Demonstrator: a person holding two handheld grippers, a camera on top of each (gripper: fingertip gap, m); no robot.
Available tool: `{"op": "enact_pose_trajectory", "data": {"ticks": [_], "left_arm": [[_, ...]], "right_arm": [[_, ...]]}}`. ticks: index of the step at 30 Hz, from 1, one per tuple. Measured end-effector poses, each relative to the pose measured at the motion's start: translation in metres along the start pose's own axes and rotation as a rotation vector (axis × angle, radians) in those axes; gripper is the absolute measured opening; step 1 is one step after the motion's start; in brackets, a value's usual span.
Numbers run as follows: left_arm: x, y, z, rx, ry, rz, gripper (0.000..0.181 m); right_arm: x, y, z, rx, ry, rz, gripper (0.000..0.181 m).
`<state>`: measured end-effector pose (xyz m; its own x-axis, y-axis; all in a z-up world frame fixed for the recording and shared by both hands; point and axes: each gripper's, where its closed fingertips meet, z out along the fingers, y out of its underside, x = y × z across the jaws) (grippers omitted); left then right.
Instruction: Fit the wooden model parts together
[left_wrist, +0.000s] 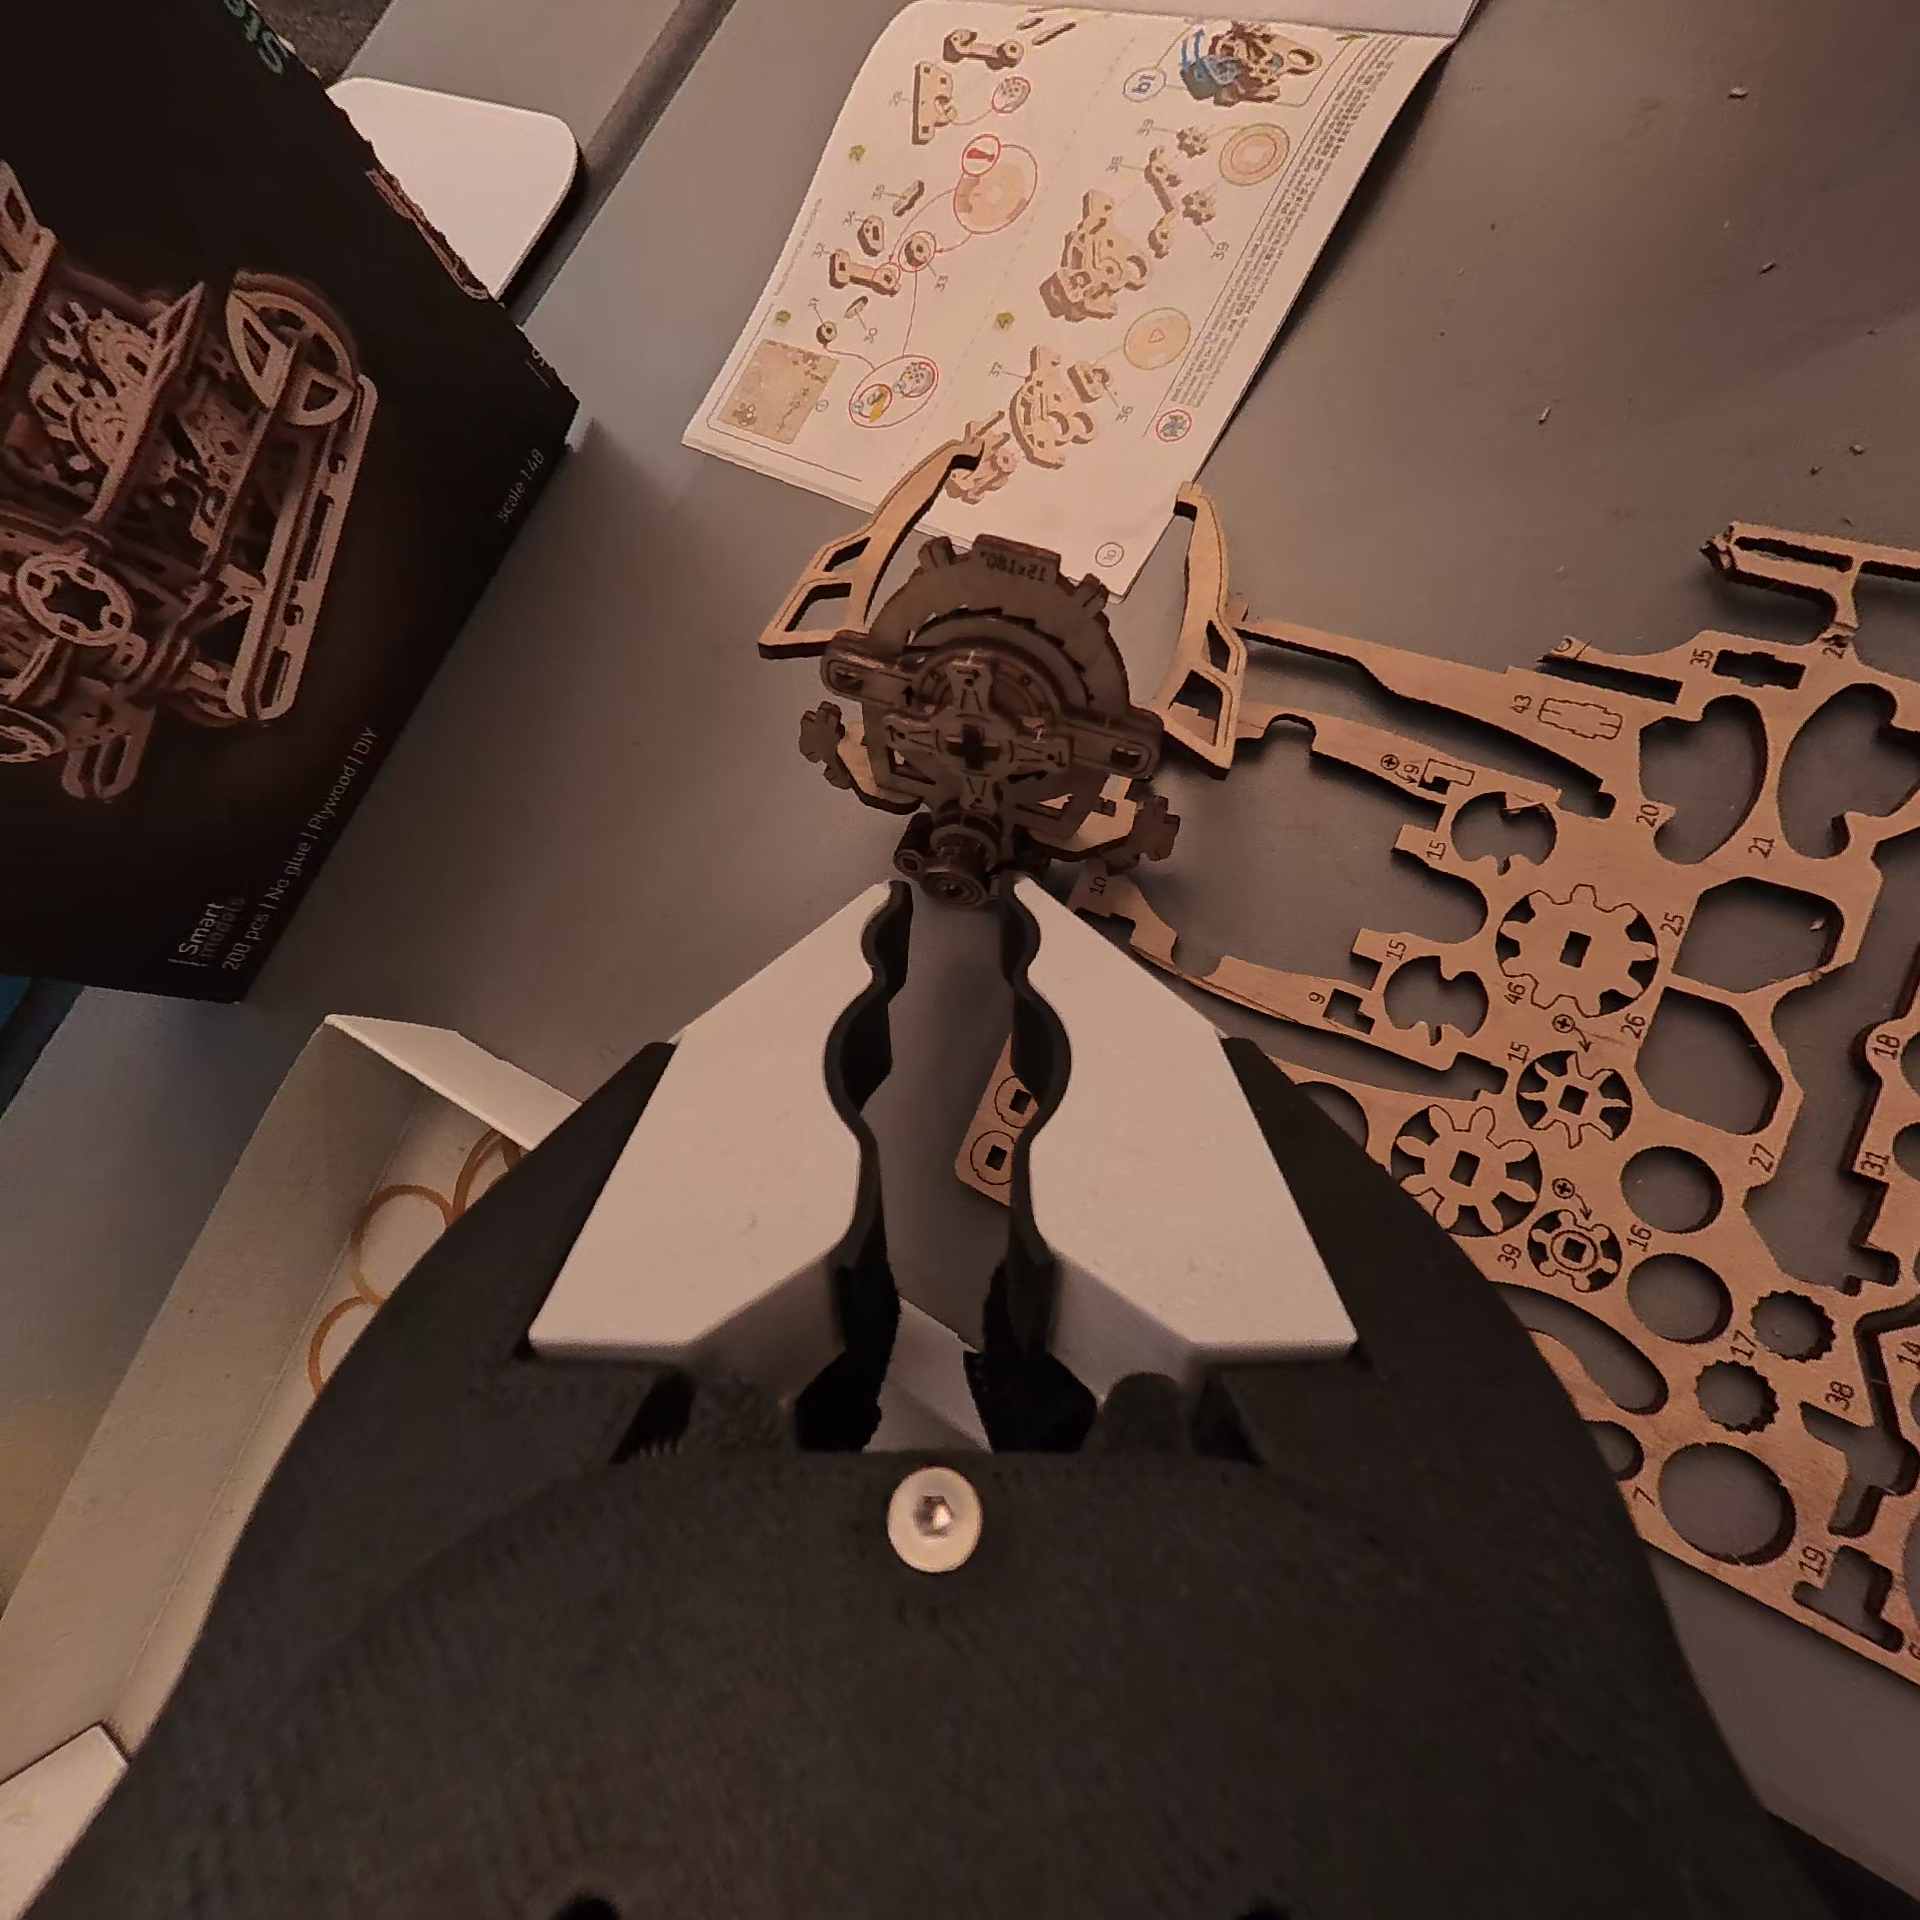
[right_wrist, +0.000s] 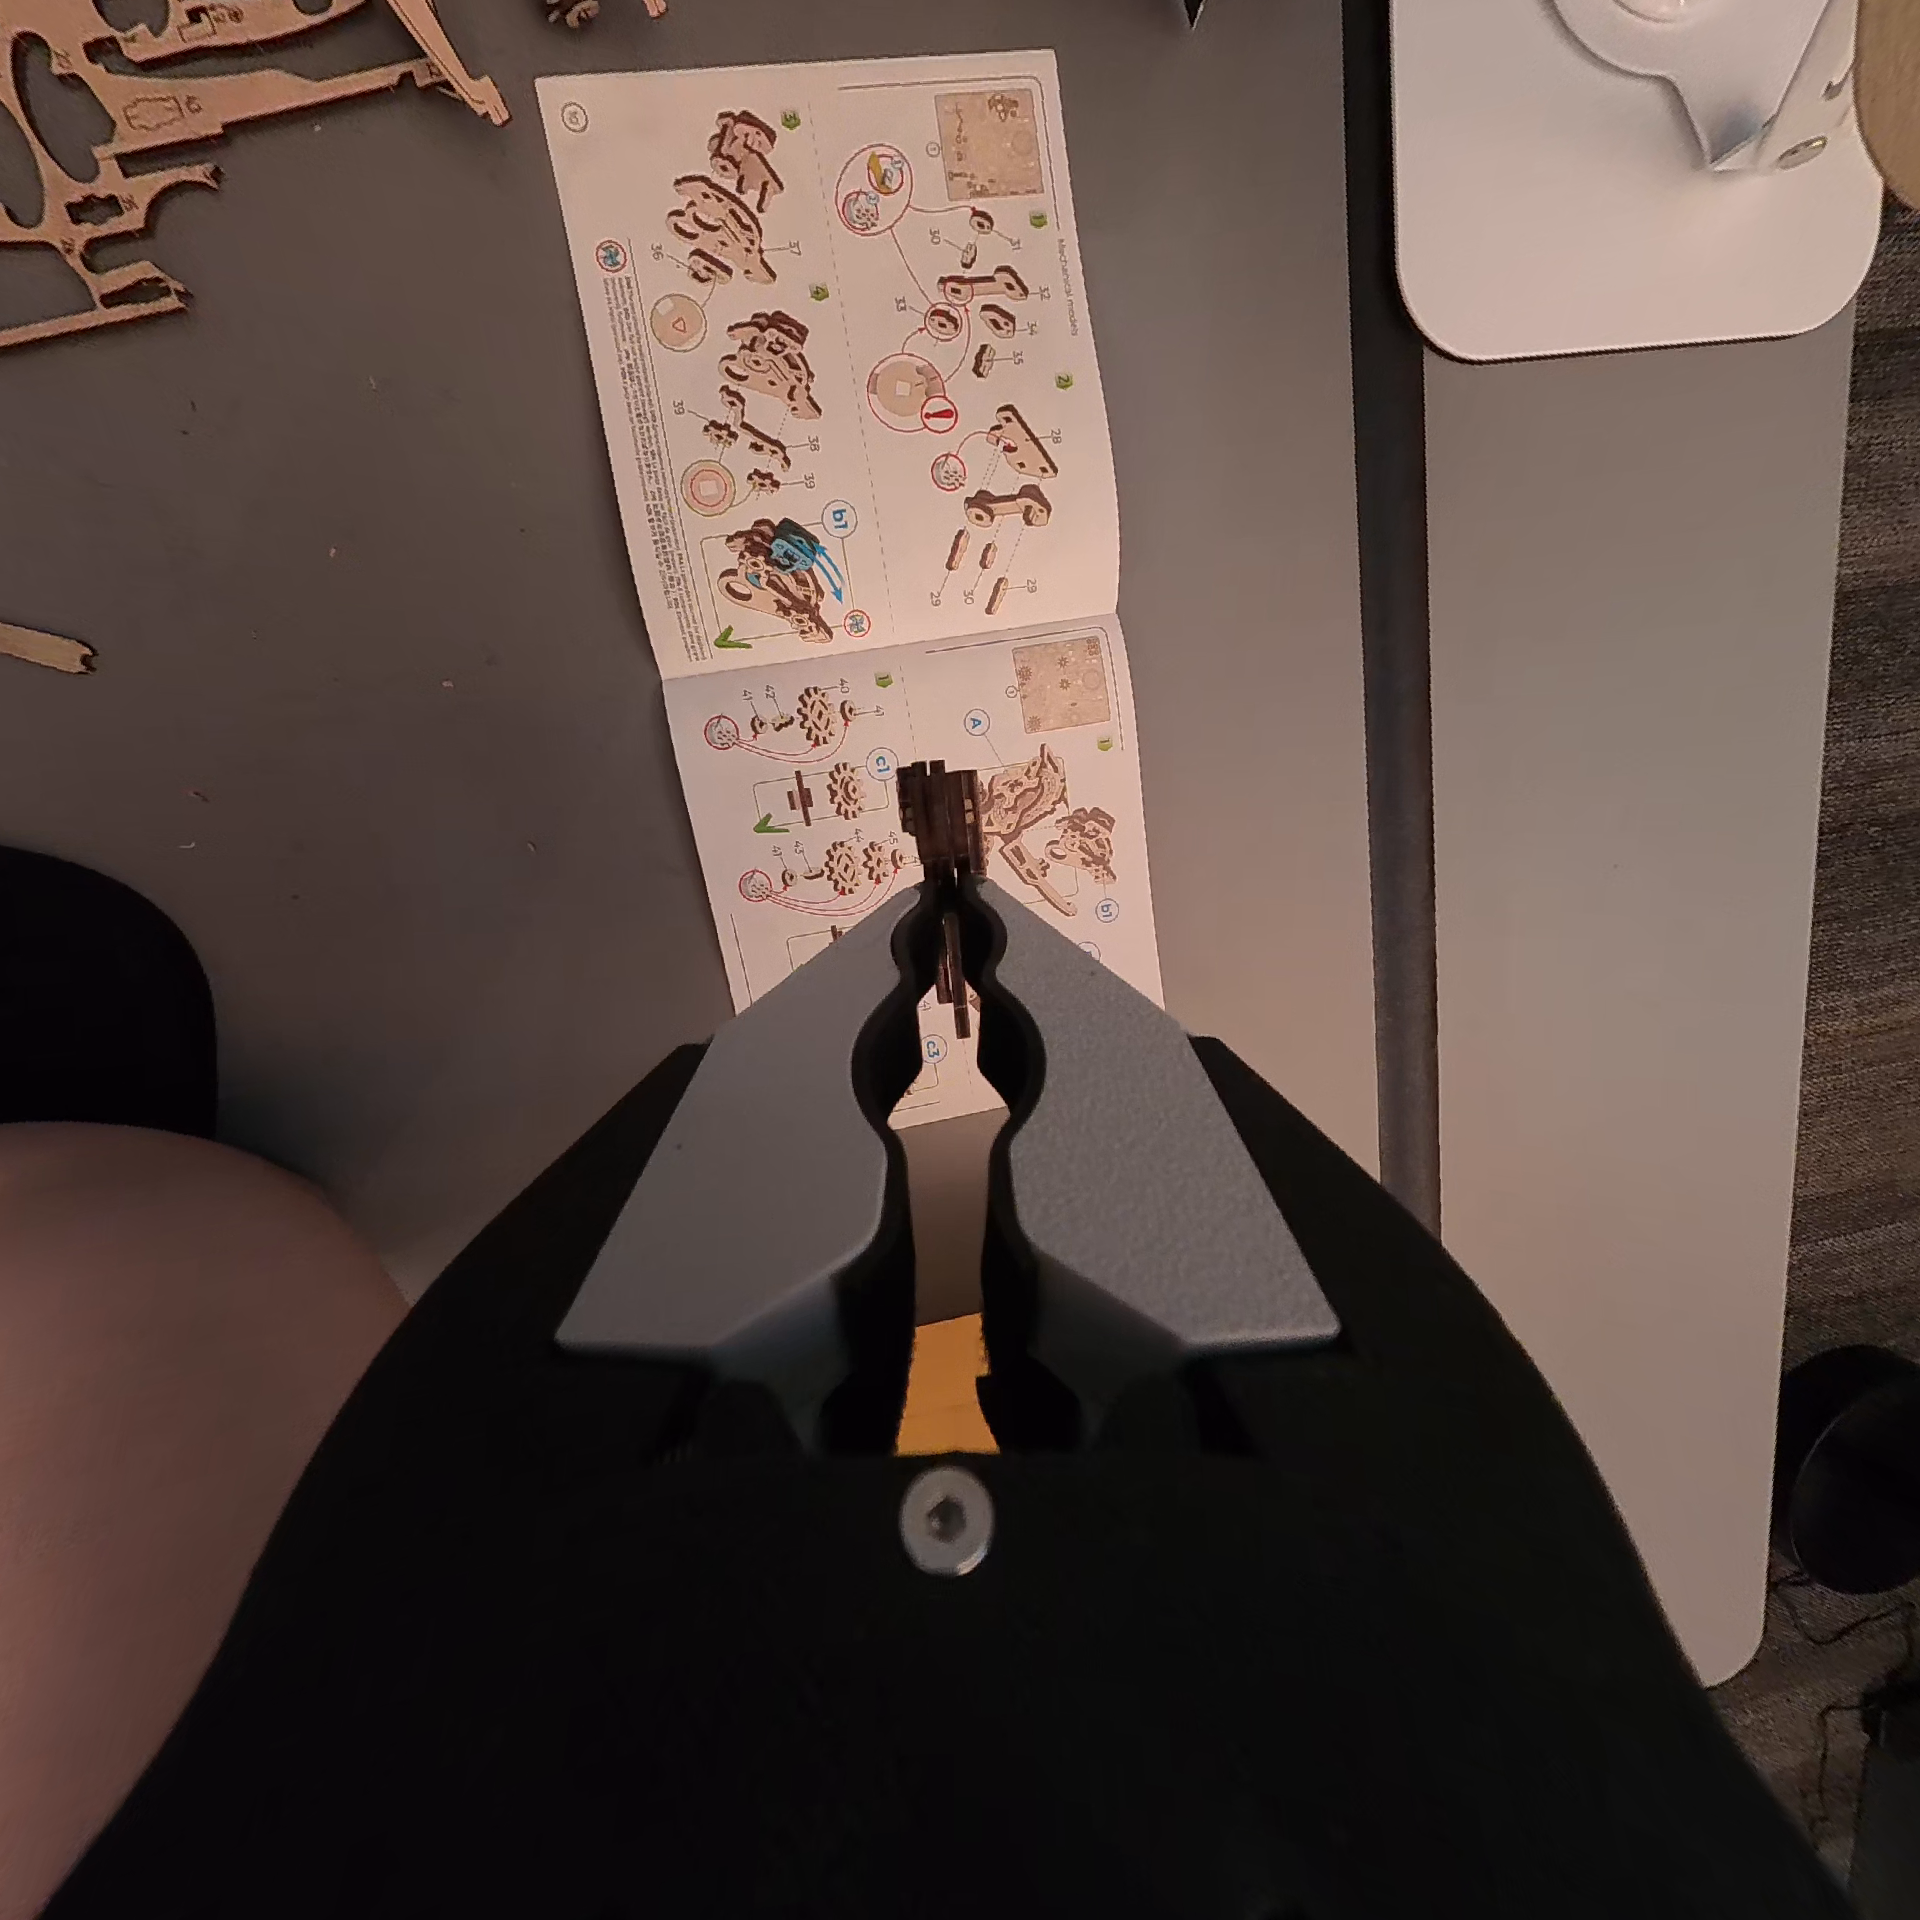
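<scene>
In the left wrist view, the left gripper (left_wrist: 954, 891) pinches the lower hub of a round wooden gear assembly (left_wrist: 977, 717) at frame centre, fingers (left_wrist: 769, 1049) narrowed on it. To the right a punched-out plywood sheet (left_wrist: 1558, 1039) lies on the grey bench (left_wrist: 623, 727); a white tray (left_wrist: 156, 1299) sits lower left, the dark kit box (left_wrist: 208, 468) upper left, the instruction leaflet (left_wrist: 1039, 260) beyond.

In the right wrist view, the right gripper (right_wrist: 948, 883) clamps a small stacked wooden part (right_wrist: 940, 821) at centre, fingers (right_wrist: 1122, 1091) nearly together, above the leaflet. A white pad (right_wrist: 1621, 239) lies upper right.
</scene>
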<state>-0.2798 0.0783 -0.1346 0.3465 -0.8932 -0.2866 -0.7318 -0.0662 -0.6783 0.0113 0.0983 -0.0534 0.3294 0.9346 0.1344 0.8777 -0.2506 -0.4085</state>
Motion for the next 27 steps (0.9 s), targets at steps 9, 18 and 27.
{"op": "enact_pose_trajectory", "data": {"ticks": [9,18,27], "left_arm": [[0.0003,0.0000,-0.0002,0.000,0.001,0.000,0.015],[0.0000,-0.0006,-0.0009,0.003,-0.001,-0.003,0.015],[-0.0013,-0.0050,-0.0039,0.028,0.001,-0.021,0.015]], "right_arm": [[-0.0004,0.0002,0.0004,-0.003,-0.003,-0.001,0.002],[-0.0010,0.0000,0.0012,-0.002,-0.009,-0.002,0.002],[-0.0034,-0.0042,0.0034,-0.010,-0.015,-0.021,0.002]]}}
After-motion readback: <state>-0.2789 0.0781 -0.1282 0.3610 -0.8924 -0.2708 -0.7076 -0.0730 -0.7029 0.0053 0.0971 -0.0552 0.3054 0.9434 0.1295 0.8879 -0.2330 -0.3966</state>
